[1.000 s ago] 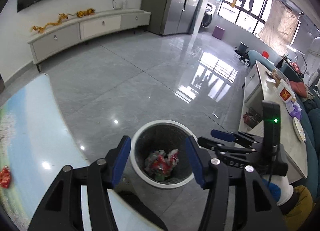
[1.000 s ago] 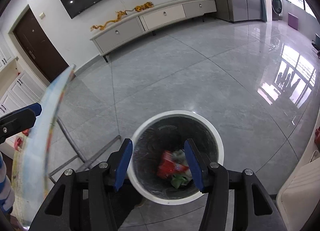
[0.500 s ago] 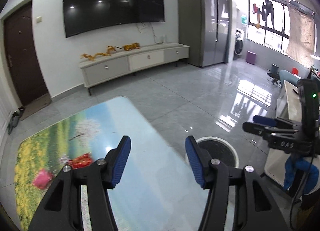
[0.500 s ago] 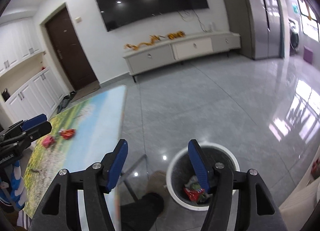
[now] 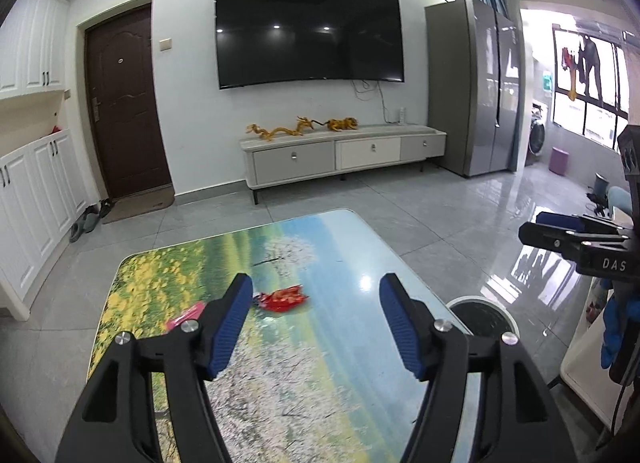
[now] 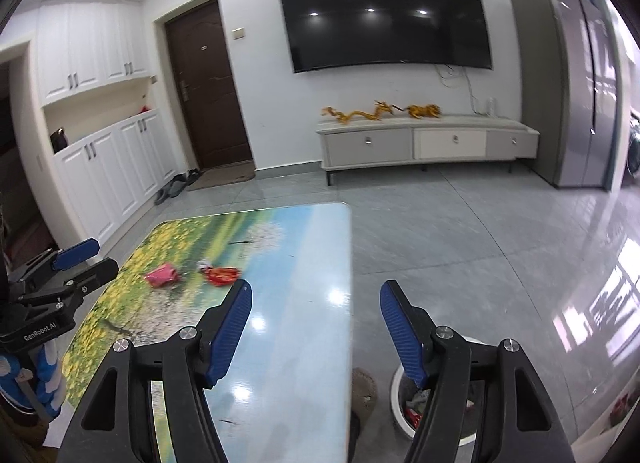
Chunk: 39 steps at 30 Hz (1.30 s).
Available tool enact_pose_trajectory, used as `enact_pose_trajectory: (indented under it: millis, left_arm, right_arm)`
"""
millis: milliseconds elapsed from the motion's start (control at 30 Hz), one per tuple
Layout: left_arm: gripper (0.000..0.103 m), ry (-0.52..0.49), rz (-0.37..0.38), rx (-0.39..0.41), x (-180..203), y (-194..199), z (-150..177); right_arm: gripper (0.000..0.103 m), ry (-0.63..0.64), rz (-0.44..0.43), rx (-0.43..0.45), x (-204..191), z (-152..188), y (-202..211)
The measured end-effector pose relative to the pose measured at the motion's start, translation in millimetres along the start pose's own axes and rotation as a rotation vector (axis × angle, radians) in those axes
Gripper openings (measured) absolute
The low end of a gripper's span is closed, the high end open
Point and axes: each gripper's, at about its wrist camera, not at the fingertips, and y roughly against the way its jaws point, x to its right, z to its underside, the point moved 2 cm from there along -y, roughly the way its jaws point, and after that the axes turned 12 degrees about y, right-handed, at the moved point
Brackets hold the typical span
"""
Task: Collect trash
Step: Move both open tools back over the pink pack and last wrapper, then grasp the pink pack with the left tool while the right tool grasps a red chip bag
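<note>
While both claws hover above it, the surface [image 5: 344, 347] serves as the reference item: a low rectangular top printed with a meadow, yellow flowers and blue sky, glossy with lamp reflections.

Left claw [image 5: 316, 321]: black frame, blue pads, jaws wide apart, nothing between them; held over the near half of the surface. It also appears at the left edge of the right wrist view [image 6: 86, 263], beside the surface's left side.

Right claw [image 6: 315, 323]: same build, jaws wide apart, empty; held over the surface's right edge, one finger above the top and the other above the floor. In the left wrist view it shows at the far right [image 5: 560, 231], off the surface's right side.

Red wrapper [image 5: 282, 298]: crumpled, lying on the surface toward its left-middle part, just past the left claw's left fingertip.

Pink wrapper [image 6: 161, 275]: lying on the surface just left of the red wrapper [image 6: 221, 275], apart from it; in the left wrist view it is partly hidden behind the left claw's finger [image 5: 185, 315].

Trash bin [image 5: 482, 317]: round, white-rimmed, dark-lined, standing on the floor just beside the surface's near right corner. The right wrist view [image 6: 404, 395] shows coloured scraps inside.

TV cabinet [image 5: 344, 155]: against the wall beyond the surface's far end.
</note>
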Motion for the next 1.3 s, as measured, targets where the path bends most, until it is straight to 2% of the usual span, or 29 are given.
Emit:
enact_pose_trajectory:
  millis: [200,400,600,833,1000,1300]
  left_arm:
    - [0.064,0.058,-0.021,0.024,-39,20,4]
    - [0.064,0.105,-0.04,0.008,-76,16,11]
    - [0.064,0.124,-0.071,-0.074,-141,-14,23]
    - [0.064,0.14,-0.089,-0.182,-199,-68,31]
    - [0.064,0.135,-0.069,-0.216,-208,-99,29]
    - [0.064,0.097,-0.033,-0.285,-205,-159,26]
  right_arm:
    - [0.065,0.087,-0.036,0.003,-46,-21,-3]
    - [0.067,0.151,-0.083,-0.013,-82,-40,-26]
    - [0.068,0.2,-0.132,-0.074,-97,-40,-66]
    - [0.068,0.213,-0.22,-0.179,-104,-28,-152]
    - [0.068,0.223,-0.286,-0.234,-114,-19,-209]
    - [0.068,0.286,-0.357,-0.274,-132,-22,-263]
